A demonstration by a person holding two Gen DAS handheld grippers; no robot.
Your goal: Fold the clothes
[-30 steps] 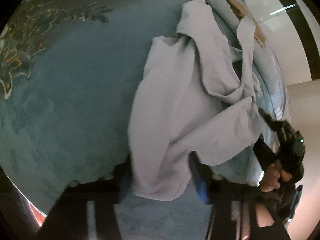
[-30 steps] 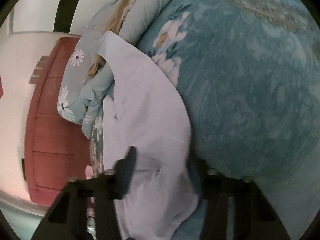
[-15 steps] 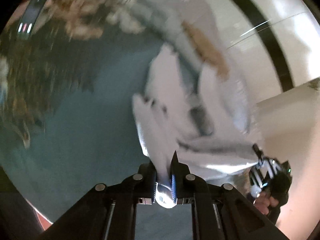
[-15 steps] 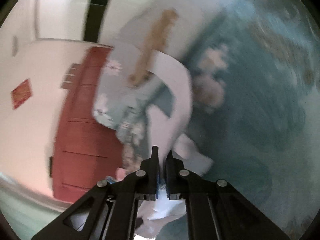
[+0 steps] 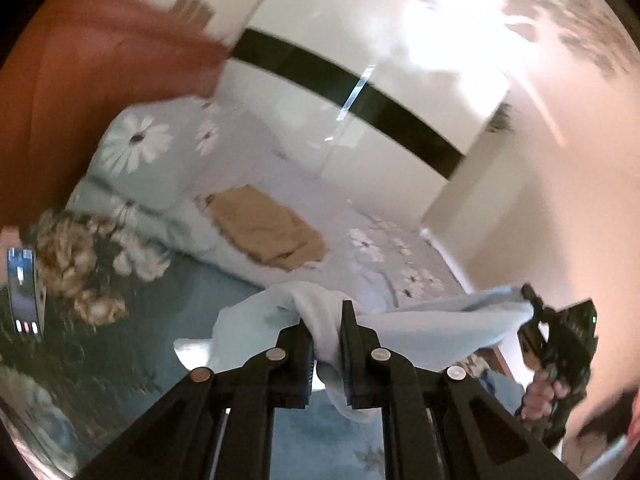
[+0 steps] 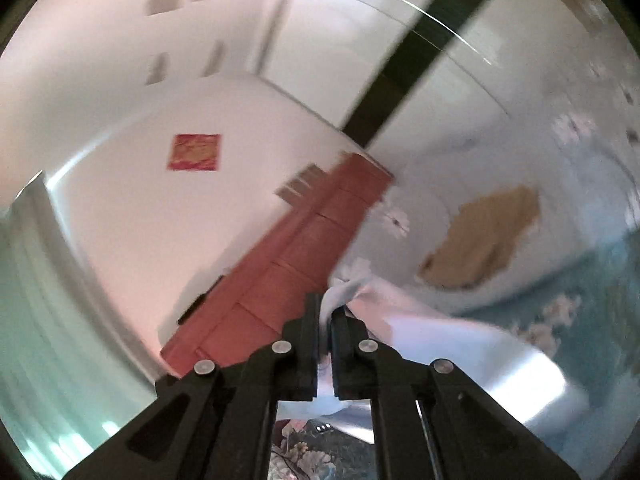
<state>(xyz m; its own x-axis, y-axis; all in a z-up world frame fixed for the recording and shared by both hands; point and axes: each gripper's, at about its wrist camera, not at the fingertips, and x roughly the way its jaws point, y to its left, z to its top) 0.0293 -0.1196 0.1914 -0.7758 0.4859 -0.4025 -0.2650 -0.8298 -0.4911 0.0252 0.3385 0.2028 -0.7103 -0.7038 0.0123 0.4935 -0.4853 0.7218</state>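
I am holding a pale blue shirt (image 5: pixel 436 330) up in the air with both claws. My left claw (image 5: pixel 326 320) is pinching a bunch of the cloth, and its two black fingers are squeezing in on it with the cloth filling the gap. My right claw (image 6: pixel 325 312) is pinching another bit of the same shirt, and its fingers are pressed almost together with only a thin fold between them. In the left view my right claw (image 5: pixel 530 300) is showing far over on the right, with my right hand (image 5: pixel 548 392) wrapped around its handle. The shirt is hanging stretched between the two claws, and part of it is drooping down below my left claw.

Under the shirt a bed (image 5: pixel 132 360) is lying with a dark blue cover with flowers on it. Farther away a light blanket (image 5: pixel 384 256) with white flowers is lying across the bed. A tan cloth (image 5: pixel 268 228) is sitting on that blanket. A pillow (image 5: pixel 140 156) with a big white flower is leaning at the far left by the red-brown headboard (image 5: pixel 80 80). A phone (image 5: pixel 24 292) is lying on the bed at the left edge. Everything is looking blurry.
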